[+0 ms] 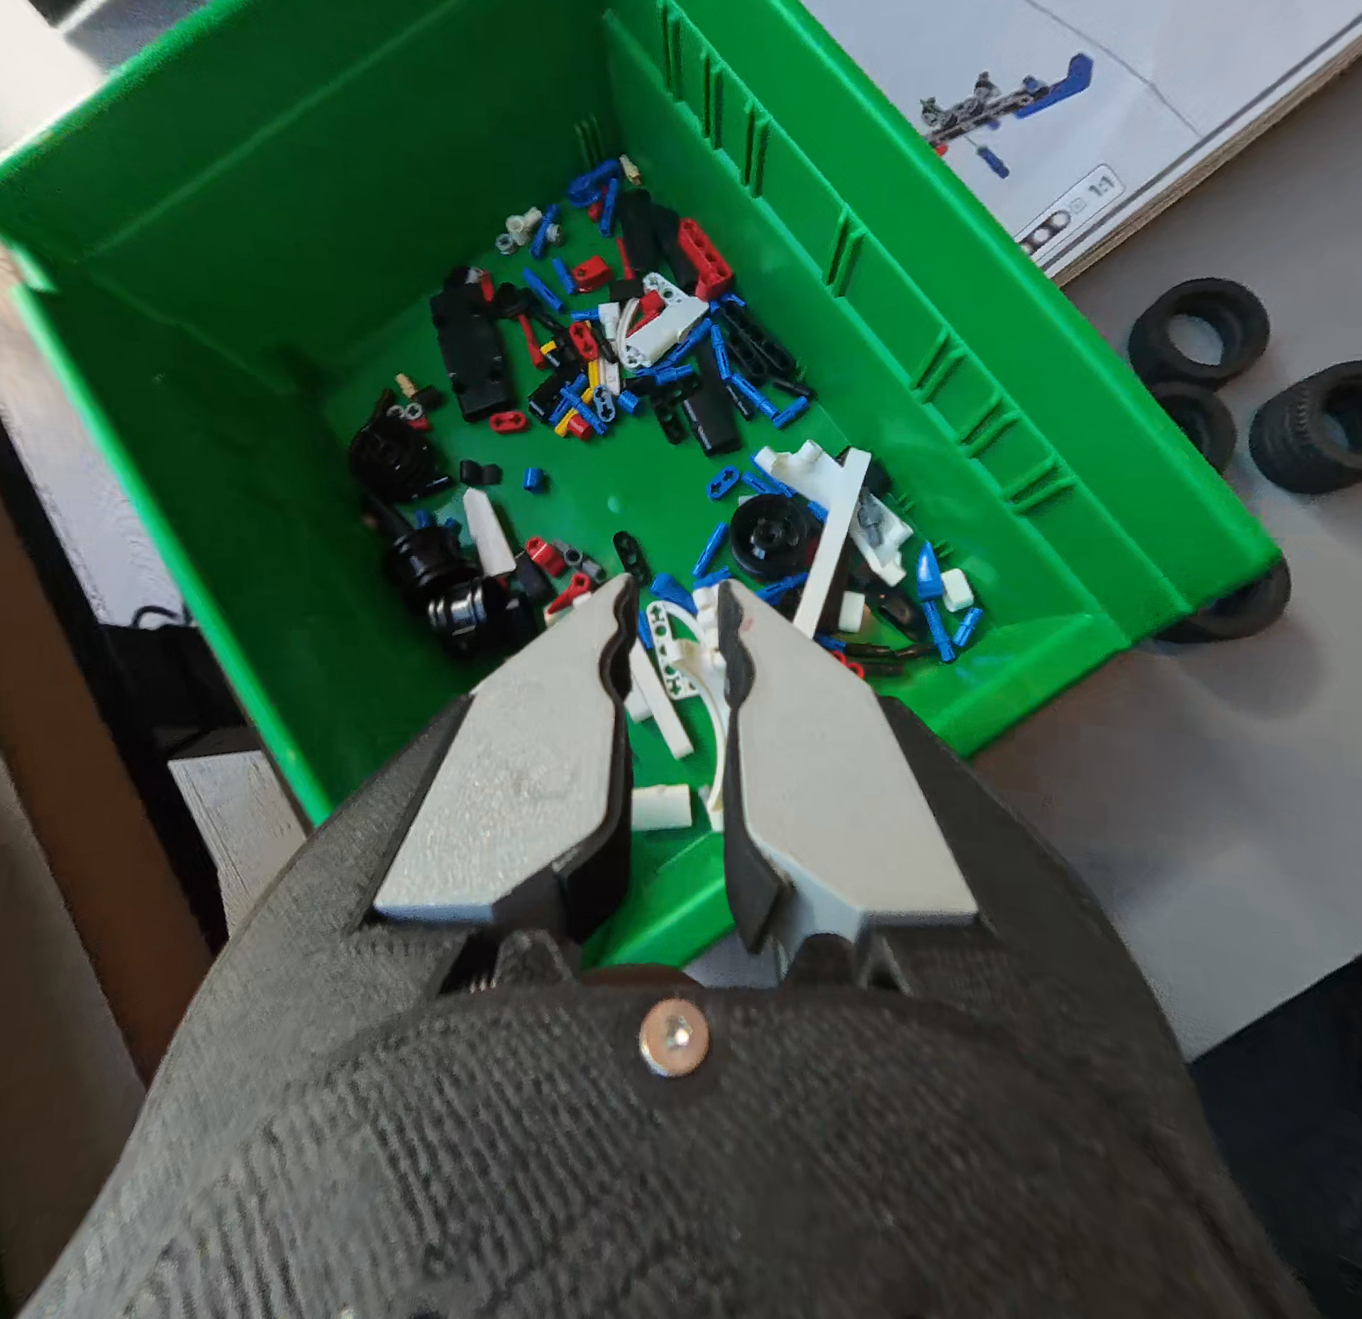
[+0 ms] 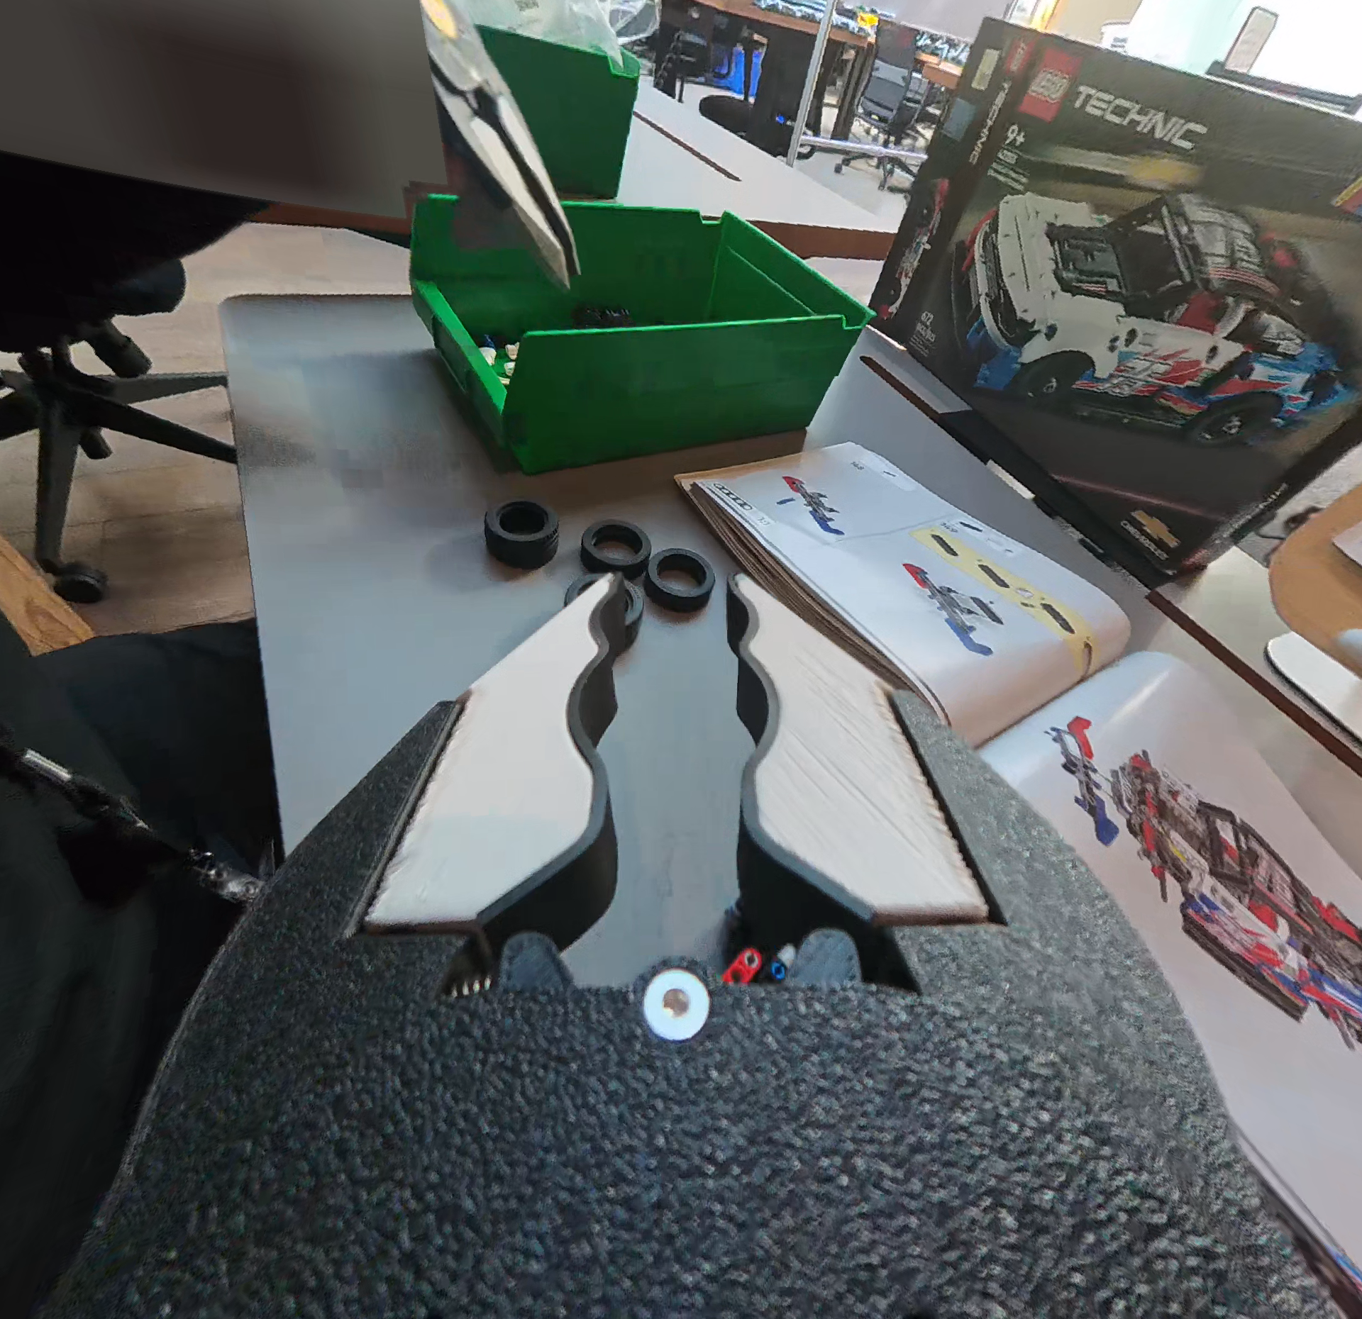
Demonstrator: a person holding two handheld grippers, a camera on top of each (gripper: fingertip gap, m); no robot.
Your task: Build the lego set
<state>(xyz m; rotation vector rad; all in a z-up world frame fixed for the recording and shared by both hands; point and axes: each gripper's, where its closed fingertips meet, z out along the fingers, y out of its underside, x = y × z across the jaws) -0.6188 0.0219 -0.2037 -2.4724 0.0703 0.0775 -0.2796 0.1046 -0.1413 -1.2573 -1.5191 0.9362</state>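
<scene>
A green bin holds several loose blue, black, red and white Lego pieces. My left gripper hovers over the bin's near end, open and empty, above white pieces. In the right wrist view the same bin stands on the grey table, with the left gripper pointing down into it. My right gripper is open and empty, low over the table near several black tyres. A few small pieces lie under its base.
An open instruction booklet lies right of the tyres, also in the left wrist view. The set's box stands at the back right. A second green bin with plastic bags stands behind. An office chair is left of the table. One gripper's finger ends stand about 35 centimetres off the other's.
</scene>
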